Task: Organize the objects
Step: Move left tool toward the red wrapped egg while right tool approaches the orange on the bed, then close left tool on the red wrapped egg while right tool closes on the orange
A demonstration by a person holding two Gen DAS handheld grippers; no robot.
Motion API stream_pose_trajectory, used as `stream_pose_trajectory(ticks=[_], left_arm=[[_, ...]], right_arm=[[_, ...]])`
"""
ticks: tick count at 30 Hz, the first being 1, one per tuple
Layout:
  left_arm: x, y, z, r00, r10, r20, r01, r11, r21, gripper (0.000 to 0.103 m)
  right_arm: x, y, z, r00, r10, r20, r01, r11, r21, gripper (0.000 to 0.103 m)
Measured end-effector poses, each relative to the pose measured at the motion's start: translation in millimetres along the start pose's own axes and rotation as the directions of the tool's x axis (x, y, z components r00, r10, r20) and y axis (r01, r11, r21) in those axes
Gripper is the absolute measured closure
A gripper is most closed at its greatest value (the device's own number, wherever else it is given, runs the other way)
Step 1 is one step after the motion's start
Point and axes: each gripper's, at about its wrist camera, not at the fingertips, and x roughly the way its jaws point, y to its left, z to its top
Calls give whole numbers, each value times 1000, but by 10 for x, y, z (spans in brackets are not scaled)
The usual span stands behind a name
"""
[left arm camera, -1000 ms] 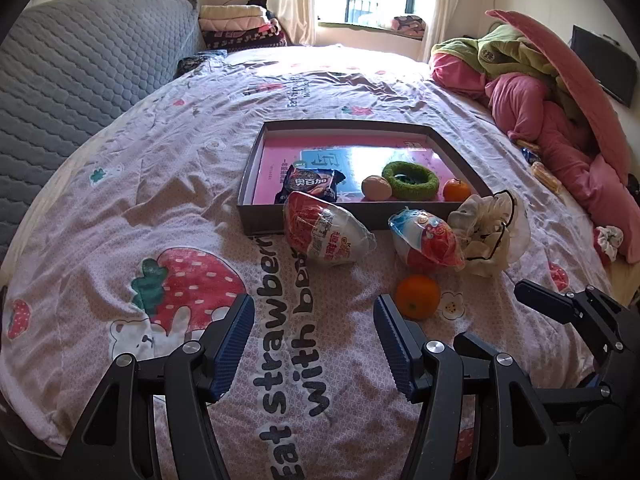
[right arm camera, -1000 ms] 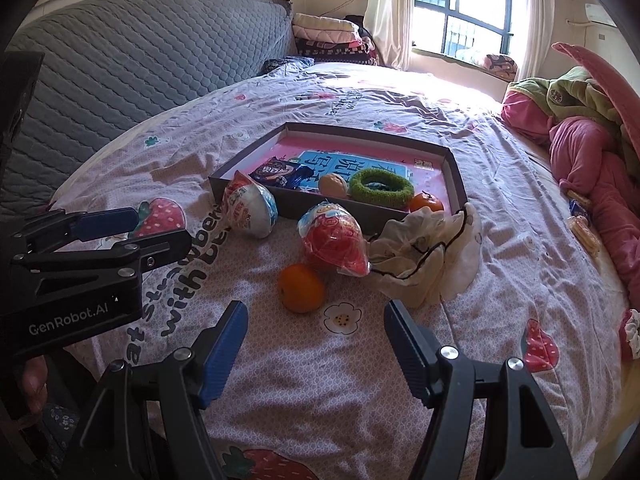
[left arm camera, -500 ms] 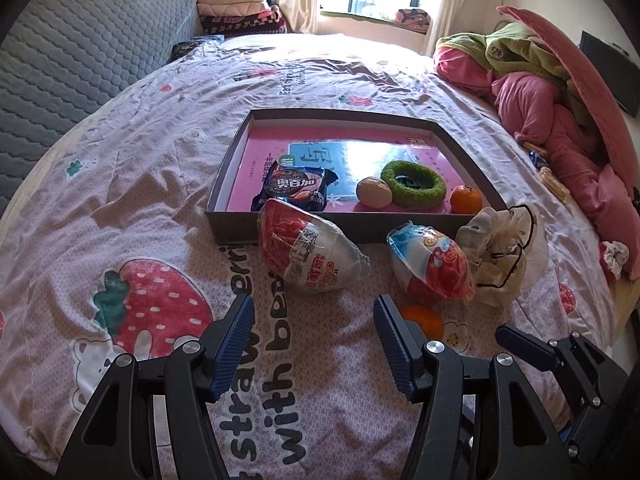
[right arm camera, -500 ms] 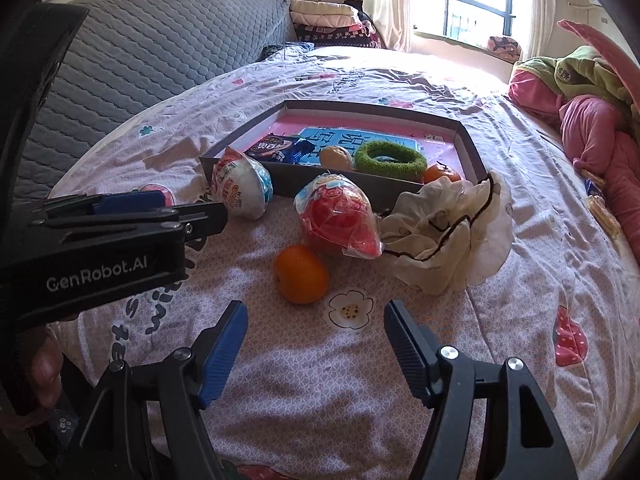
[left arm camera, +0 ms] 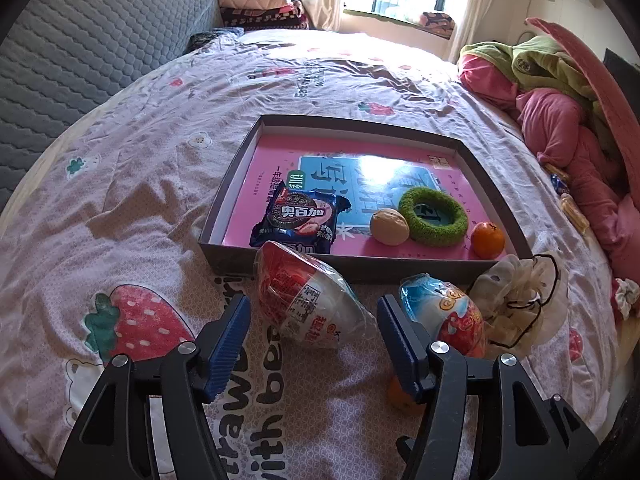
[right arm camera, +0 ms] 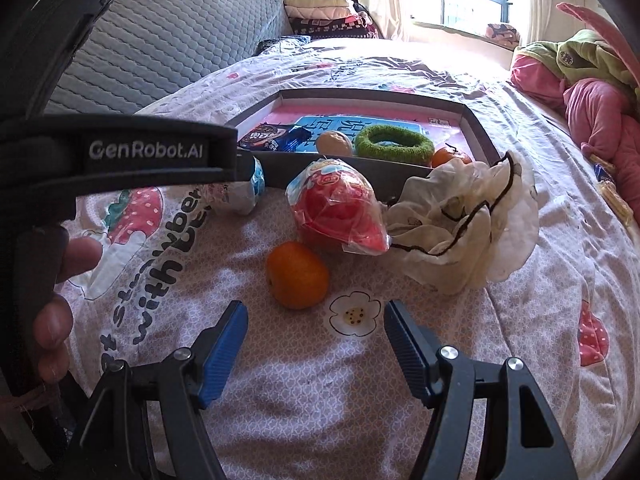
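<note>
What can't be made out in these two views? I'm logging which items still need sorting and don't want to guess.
- Loose orange, left wrist view: mostly hidden behind the left gripper's finger.
- Left wrapped toy egg, right wrist view: largely covered by the left gripper body.
- Snack packet, right wrist view: print too small, partly behind the box wall.

Bare bedsheet leads to the orange; wrapped egg crowds behind.

Black gripper frames, ribbed blue pads, silver screws.
</note>
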Motion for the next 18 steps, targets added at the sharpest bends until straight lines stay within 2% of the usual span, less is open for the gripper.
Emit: stream_pose_trajectory(ticks=[11,18], left_arm=[[228,12,108,996,69,-63,-74,994,-80,35],[288,94,79,996,66,-68,-72,992,-101,31]], right_arm=[[127,55,40,1000,-17,2,17,1000,10,33],[213,31,70,1000,-24,-2,24,999,34,33]])
